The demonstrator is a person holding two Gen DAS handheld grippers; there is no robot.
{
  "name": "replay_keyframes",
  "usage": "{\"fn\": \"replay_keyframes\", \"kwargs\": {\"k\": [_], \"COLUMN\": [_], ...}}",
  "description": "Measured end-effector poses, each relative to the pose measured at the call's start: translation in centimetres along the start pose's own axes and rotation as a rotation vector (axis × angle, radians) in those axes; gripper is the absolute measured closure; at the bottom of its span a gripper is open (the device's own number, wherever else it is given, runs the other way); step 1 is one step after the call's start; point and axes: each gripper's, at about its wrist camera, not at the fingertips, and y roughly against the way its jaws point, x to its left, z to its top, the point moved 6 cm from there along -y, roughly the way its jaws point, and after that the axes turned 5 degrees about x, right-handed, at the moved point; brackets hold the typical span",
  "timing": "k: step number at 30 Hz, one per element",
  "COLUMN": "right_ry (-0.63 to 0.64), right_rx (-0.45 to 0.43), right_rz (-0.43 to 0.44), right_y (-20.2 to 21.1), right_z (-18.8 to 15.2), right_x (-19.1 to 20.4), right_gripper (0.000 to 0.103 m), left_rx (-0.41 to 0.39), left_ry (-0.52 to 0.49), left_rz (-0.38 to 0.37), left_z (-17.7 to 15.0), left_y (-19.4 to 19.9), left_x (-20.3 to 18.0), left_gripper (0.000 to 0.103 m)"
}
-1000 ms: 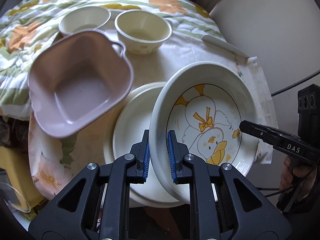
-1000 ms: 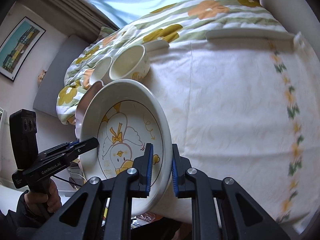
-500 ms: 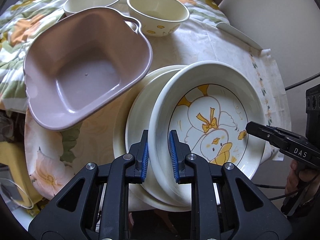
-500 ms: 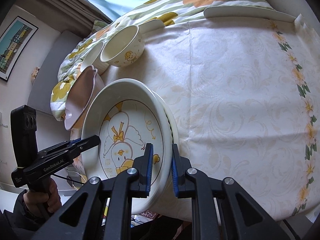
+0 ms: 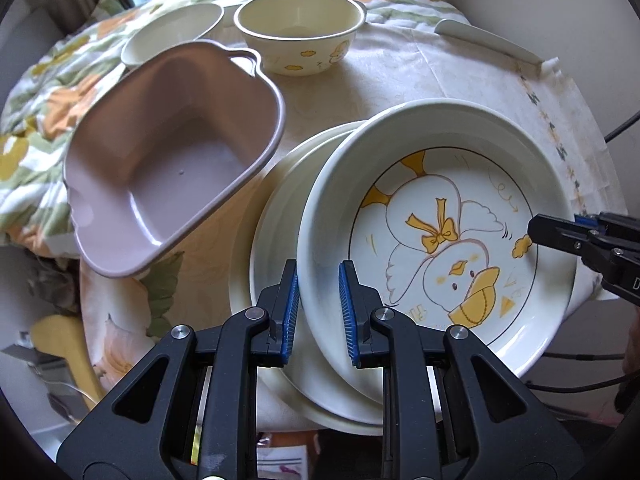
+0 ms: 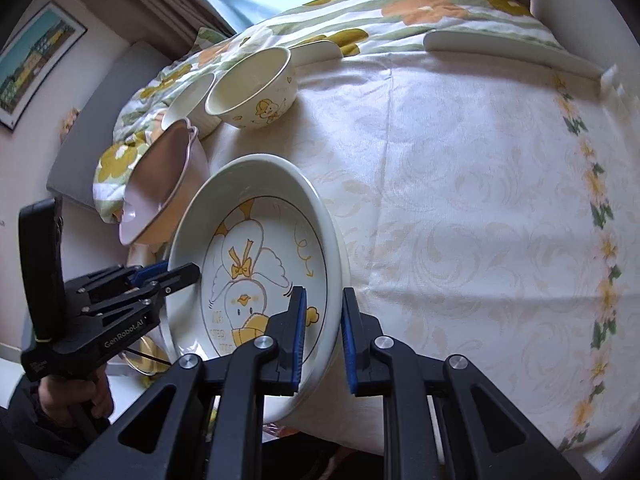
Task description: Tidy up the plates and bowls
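A deep cream plate with a yellow duck drawing [image 5: 436, 208] lies tilted on a plain cream plate [image 5: 276, 216] near the table's front edge. My left gripper [image 5: 319, 312] is shut on its near rim. The right gripper [image 5: 534, 230] comes in from the right edge of the left wrist view and holds the opposite rim. In the right wrist view the right gripper [image 6: 324, 332] is shut on the rim of the duck plate [image 6: 256, 256], and the left gripper [image 6: 194, 271] clamps the far side, held by a hand at lower left.
A pink square bowl [image 5: 168, 168] sits tilted just left of the plates. Behind it stand a cream duck-print bowl [image 5: 296, 36] and a shallow cream bowl [image 5: 172, 32]. A white flat dish [image 5: 488, 40] lies at the back right. The cream tablecloth [image 6: 460, 200] spreads to the right.
The duck plate has come down and settled closer onto the plain plate beneath it. Both grippers have kept their hold on its rims. The pink bowl now looks nearer.
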Motion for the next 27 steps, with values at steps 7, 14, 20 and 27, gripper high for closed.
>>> {"fn": "replay_keyframes", "kwargs": {"k": [7,14,20,27], "right_ry": [0.101,0.171,0.19,0.214], "right_rx": [-0.003,-0.004,0.003,0.002], "right_rz": [-0.097,-0.148,-0.154,-0.174], "right_y": [0.0,-0.2,-0.8,-1.0], "right_z": [0.0,0.3,0.2,0.2], "right_x": [0.6,1.2,1.6,2.0], "right_gripper": [0.088,0.088,0.088,0.088], "left_rx": [-0.03,-0.036,-0.048,-0.044], "left_ry": [-0.084,-0.083,-0.074,-0.059], "left_rz": [0.119,0.169,0.197,0.195], "left_z": [-0.1,-0.3,-0.6,-0.9], "left_y": [0.5,0.9,1.3,1.5], "left_x": [-0.7,-0.4,0.0,0.0], "left_gripper": [0.086,0.086,0.086,0.086]}}
